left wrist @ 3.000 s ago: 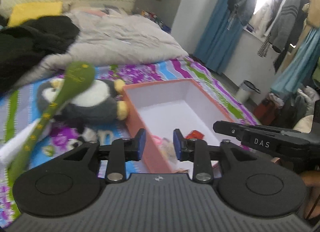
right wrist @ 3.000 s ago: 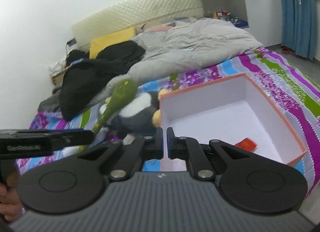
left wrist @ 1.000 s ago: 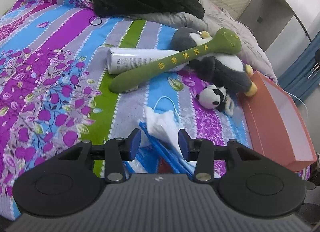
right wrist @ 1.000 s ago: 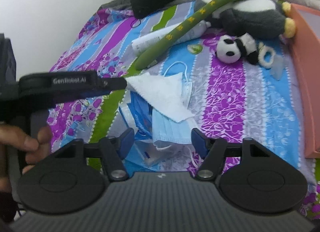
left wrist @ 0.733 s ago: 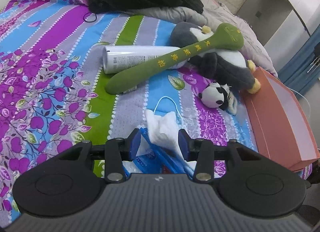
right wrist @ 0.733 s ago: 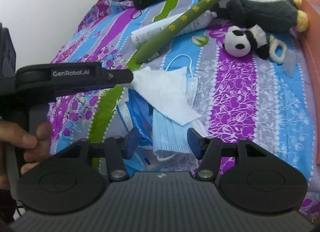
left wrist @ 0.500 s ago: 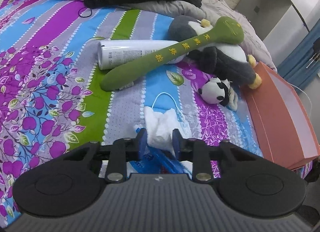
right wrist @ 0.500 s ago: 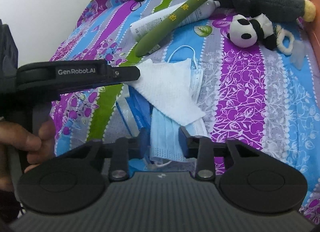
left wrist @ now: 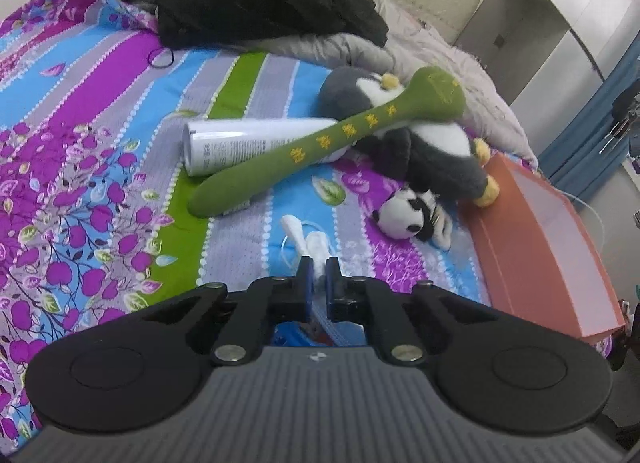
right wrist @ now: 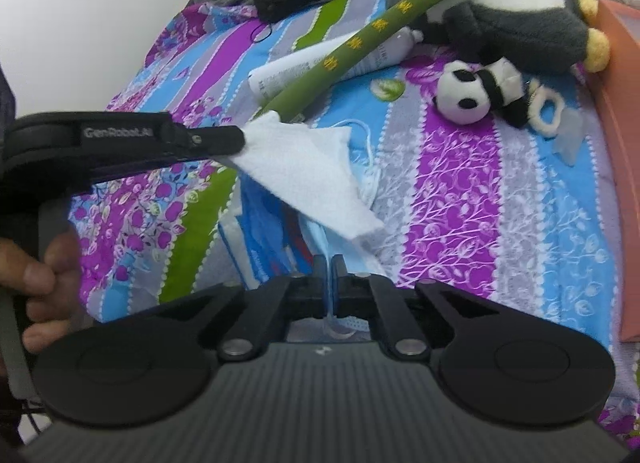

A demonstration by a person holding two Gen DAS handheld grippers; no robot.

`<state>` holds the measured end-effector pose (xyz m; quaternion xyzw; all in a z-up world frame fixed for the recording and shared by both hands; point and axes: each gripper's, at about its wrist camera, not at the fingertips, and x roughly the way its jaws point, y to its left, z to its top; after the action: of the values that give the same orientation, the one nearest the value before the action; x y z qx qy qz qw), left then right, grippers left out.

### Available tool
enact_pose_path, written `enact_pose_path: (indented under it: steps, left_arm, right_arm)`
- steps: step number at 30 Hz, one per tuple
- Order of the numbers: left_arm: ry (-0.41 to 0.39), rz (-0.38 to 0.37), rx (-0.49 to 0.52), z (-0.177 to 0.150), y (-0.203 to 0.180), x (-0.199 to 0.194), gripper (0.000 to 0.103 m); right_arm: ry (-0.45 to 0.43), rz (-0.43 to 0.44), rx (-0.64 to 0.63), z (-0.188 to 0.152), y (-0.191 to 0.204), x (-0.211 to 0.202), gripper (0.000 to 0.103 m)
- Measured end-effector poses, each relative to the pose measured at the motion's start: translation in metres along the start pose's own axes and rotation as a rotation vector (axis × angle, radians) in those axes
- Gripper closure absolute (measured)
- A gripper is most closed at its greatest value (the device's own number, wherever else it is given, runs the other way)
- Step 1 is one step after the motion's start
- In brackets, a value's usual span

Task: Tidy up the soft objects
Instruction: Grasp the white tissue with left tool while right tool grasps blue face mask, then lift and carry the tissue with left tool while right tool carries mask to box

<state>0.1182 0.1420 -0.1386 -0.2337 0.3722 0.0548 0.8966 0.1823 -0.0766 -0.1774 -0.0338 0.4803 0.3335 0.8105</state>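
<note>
**Both grippers clamped on thin soft pieces at the near edge of the bed**

The bed [left wrist: 80, 111], under a striped floral sheet, carries everything. Along its right side lies the orange box [left wrist: 536, 247], open, likely where the soft things go. Beside it sits a grey penguin toy [left wrist: 424, 151] with a green padded stick [left wrist: 320, 147] laid across it and across a white tube [left wrist: 240, 143]. A small panda toy [right wrist: 472, 93] lies just in front.

Nearest, the left gripper [left wrist: 316, 275] has its jaws together on a white cloth [right wrist: 304, 167]. The right gripper [right wrist: 330, 267] has its jaws together on a pale blue face mask [right wrist: 320, 239], which lies over a blue packet [right wrist: 264, 231].

Risks, as I judge them: cloth and mask overlap, so lifting one may drag the other, or the packet. The pinches sit on thin edges and could slip.

The right view shows the cloth spread out and a hand [right wrist: 36, 275] on the left gripper's handle. The left view shows only a bunched strip of cloth, but more of the box.
</note>
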Motion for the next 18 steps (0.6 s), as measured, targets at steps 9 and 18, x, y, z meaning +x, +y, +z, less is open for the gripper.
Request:
enact_pose_path:
  steps: [9, 18]
  left_arm:
    - [-0.058, -0.017, -0.011, 0.005, -0.014, -0.020, 0.096]
    - [-0.067, -0.034, 0.001, -0.005, -0.028, -0.038, 0.096]
  right_arm:
    - [-0.067, -0.050, 0.009, -0.005, -0.005, -0.027, 0.098]
    - [-0.127, -0.109, 0.067, -0.020, -0.021, -0.057, 0.098]
